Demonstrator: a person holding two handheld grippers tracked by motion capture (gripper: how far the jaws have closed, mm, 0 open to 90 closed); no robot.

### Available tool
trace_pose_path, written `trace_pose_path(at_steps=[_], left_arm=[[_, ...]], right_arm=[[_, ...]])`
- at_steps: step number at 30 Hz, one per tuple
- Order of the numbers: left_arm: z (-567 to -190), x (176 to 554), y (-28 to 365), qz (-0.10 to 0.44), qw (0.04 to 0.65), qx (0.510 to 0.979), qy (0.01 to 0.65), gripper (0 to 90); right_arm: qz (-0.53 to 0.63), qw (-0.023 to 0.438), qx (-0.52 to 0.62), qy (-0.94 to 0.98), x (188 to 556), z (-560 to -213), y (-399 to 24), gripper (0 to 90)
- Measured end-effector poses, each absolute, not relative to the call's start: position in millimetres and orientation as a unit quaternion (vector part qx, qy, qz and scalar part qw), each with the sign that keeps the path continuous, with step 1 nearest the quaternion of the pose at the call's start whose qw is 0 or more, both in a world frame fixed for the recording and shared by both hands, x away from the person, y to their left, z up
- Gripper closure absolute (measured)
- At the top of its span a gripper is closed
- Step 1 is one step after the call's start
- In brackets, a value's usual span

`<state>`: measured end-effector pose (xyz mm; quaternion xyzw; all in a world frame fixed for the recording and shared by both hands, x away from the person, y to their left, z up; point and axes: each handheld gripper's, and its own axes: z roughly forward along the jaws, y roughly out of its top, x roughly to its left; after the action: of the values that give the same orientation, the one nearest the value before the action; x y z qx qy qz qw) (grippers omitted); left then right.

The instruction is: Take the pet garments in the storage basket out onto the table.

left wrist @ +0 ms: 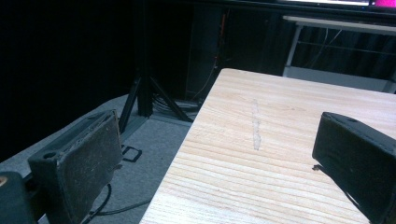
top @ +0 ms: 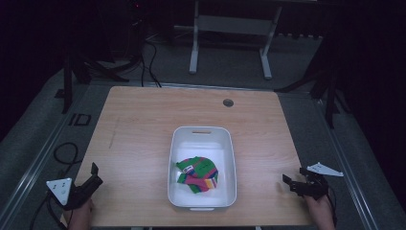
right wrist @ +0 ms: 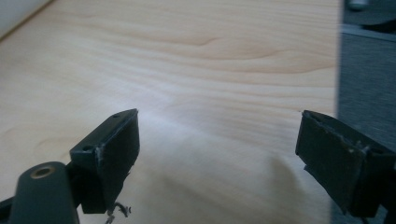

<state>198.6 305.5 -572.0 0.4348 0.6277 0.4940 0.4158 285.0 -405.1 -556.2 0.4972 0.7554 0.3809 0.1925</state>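
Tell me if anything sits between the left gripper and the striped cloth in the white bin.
Only the white plastic bin's own left wall. The bare wooden table lies between the left gripper and the colourful striped cloth.

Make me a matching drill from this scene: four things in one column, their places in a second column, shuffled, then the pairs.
Things:
1. white bin
2. striped cloth
3. left gripper
4. right gripper

Places:
A. inside the bin
B. near the table's near right corner, jaws open
C. middle of the table
D. at the table's near left corner, jaws open

Pairs: 1-C, 2-A, 3-D, 4-B
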Motion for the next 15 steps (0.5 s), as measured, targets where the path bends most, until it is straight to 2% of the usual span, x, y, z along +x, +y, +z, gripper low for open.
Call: trace_pose_path(at_steps=[5,15], left_arm=[[-572,199,306,0.490,0.418,0.437,0.627,1.9],[-572,199,306,0.487,0.421,0.439,0.626,1.9]], right_arm=[[0.384,0.138,0.424,0.809,284,-556,-402,13.9],[0.369,0.062,0.323,0.869,286,-550,-375,13.8]])
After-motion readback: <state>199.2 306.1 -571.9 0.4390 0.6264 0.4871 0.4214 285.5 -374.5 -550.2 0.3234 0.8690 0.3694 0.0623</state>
